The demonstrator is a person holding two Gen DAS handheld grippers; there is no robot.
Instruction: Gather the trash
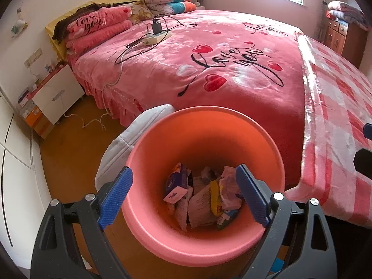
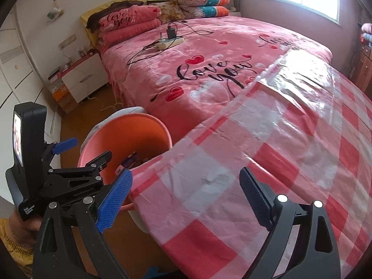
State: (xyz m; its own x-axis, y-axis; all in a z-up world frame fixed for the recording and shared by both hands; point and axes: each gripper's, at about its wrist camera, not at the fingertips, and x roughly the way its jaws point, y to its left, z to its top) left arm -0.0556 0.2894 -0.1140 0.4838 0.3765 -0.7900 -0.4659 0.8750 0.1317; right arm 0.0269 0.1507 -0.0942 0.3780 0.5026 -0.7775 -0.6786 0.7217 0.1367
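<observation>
A salmon-pink bin (image 1: 162, 237) stands on the floor at the bed's foot corner. Inside lies trash: a blue tissue box (image 1: 176, 183), crumpled white papers (image 1: 200, 207) and a yellow wrapper (image 1: 215, 200). My left gripper (image 1: 183, 168) hangs open above the bin's mouth, nothing between its blue pads. The right wrist view shows the same bin (image 2: 130, 130) and the left gripper (image 2: 86, 150), held in a hand over its rim. My right gripper (image 2: 186, 172) is open and empty over the red-and-white checked cover (image 2: 290, 153) on the bed.
A pink "love you" blanket (image 1: 232, 74) covers the bed, with a power strip, charger and cables (image 1: 155, 34) near the pillows. A white padded item (image 1: 125, 139) leans behind the bin. A white nightstand (image 1: 55, 97) and boxes stand at the left on a wooden floor (image 1: 69, 148).
</observation>
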